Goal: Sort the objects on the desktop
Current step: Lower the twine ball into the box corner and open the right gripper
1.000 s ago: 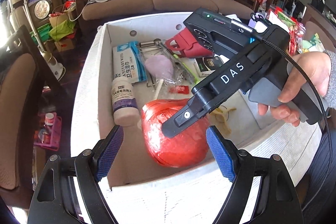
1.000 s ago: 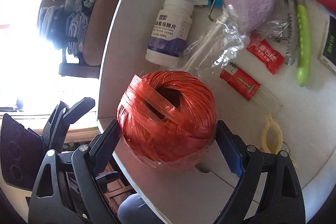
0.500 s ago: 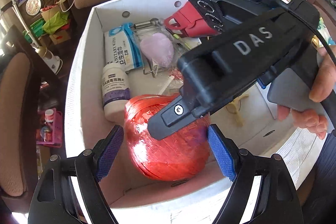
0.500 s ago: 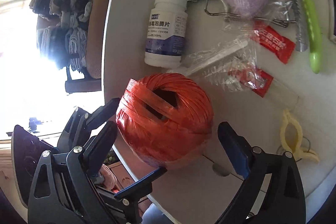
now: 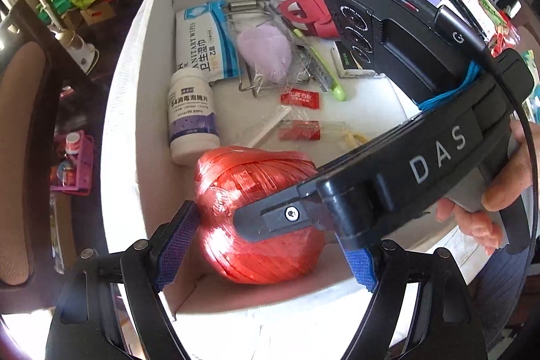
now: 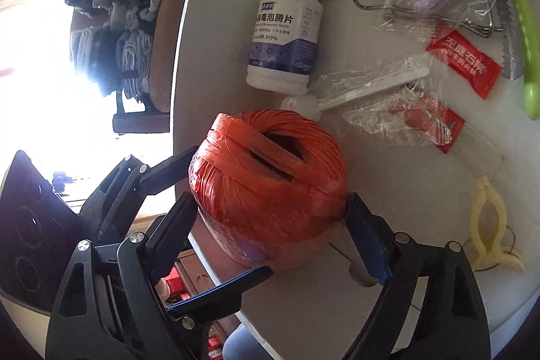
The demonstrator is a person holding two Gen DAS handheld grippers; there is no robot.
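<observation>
A red ball of plastic twine sits in the near corner of a white box. My left gripper has its blue pads pressed on both sides of the ball. My right gripper comes in from the other side and its pads also press the ball. The right gripper's black body crosses in front of the ball in the left wrist view. The left gripper's fingers show at the ball's left in the right wrist view.
In the box lie a white tablet bottle, a wipes pack, a purple sponge in plastic, red sachets, a green-handled knife, red scissors and a yellow clip. A sofa and clutter stand beyond.
Both grippers moved in around the red ball and closed until their pads touch it. The right gripper was wide open half a second ago.
</observation>
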